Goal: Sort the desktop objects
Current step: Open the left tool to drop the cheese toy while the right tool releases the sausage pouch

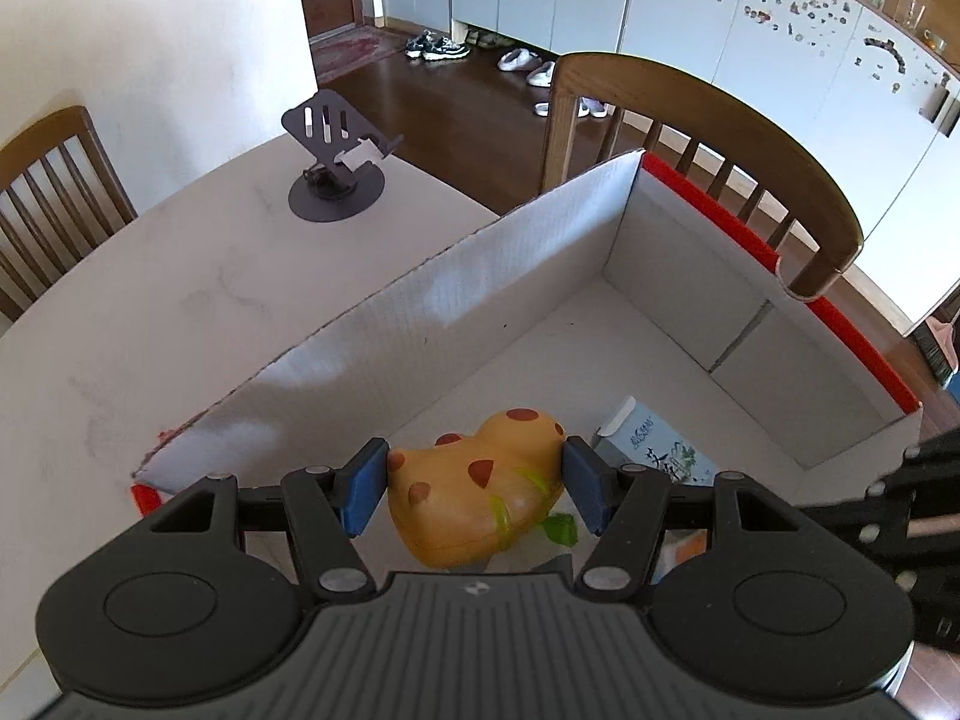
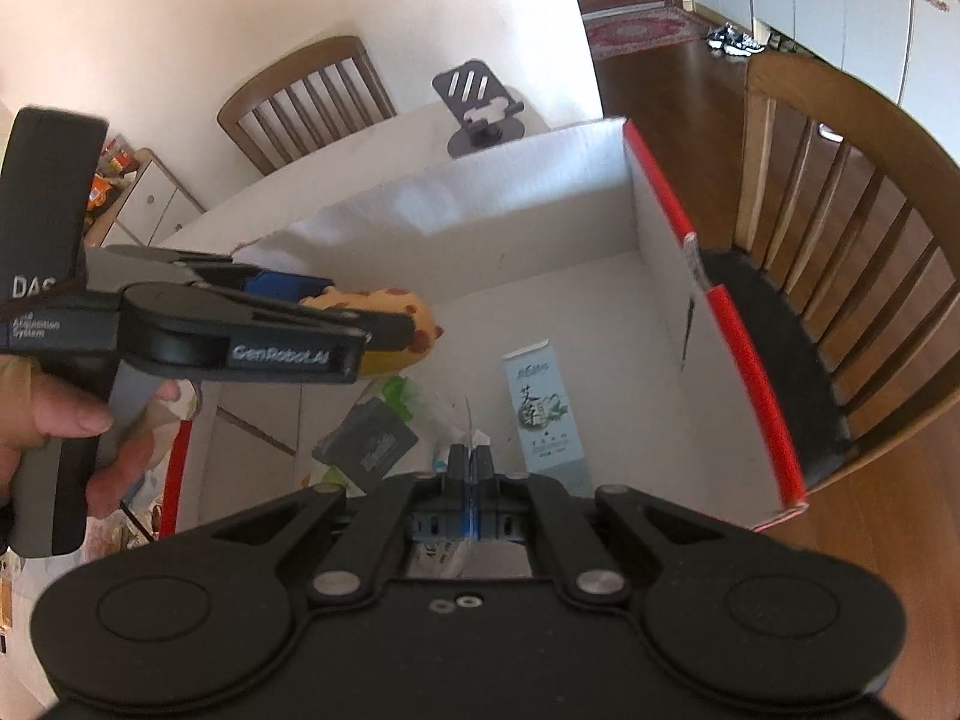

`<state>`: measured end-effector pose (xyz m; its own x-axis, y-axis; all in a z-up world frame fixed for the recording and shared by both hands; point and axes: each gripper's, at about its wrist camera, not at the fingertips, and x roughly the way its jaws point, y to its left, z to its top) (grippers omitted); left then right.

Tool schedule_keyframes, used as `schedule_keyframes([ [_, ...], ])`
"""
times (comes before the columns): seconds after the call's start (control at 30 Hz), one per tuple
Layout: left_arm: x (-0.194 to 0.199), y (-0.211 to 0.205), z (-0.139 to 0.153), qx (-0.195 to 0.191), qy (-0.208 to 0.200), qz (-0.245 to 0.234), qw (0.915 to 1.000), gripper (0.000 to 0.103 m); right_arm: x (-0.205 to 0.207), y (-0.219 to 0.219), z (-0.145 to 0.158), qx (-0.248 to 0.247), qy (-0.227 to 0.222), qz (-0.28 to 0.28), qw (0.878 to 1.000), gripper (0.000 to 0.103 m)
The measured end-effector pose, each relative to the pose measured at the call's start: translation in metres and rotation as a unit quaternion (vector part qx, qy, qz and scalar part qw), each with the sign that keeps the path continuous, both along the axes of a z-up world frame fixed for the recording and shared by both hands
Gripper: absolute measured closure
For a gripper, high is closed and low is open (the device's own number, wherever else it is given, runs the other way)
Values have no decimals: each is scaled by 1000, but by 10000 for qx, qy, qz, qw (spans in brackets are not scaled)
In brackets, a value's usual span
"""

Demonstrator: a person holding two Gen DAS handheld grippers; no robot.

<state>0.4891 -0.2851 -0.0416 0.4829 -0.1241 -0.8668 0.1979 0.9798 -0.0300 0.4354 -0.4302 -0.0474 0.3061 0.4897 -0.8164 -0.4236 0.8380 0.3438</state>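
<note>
White counter [image 1: 180, 300] carries an open box [image 1: 540, 252]; above its near end, the left hand-held gripper [image 1: 474, 483] grasps a yellow toy [image 1: 474, 498] with orange spots. Right hand-held gripper [image 2: 470, 468] is clenched on clear plastic [image 2: 471, 429].

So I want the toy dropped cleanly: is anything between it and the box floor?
Partly. The left gripper holds the toy over the box. Below it lie a green scrap and a dark packet, with a carton to the side. The floor beyond them looks bare.
</note>
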Motion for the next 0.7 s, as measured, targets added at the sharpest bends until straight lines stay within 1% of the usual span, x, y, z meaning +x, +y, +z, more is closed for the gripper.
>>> schedule_keyframes([
  [0.23,9,-2,-10,48,87,-18,9999,41,2,3,-17,-15,170,34,9998,103],
  [0.37,14,-2,-16,60,137,19,9999,41,2,6,-21,-51,143,90,9998,103],
  [0.47,17,-2,-17,70,149,12,9999,41,1,8,-21,-204,49,200,9996,101],
  [0.57,19,-1,-19,58,183,40,9998,40,0,10,-21,-291,-12,299,9991,95],
  [0.63,18,0,-19,56,183,44,9998,40,-2,11,-19,-358,-91,357,9987,87],
  [0.7,18,1,-18,31,194,57,9998,39,-2,11,-18,-400,-124,394,9983,84],
])
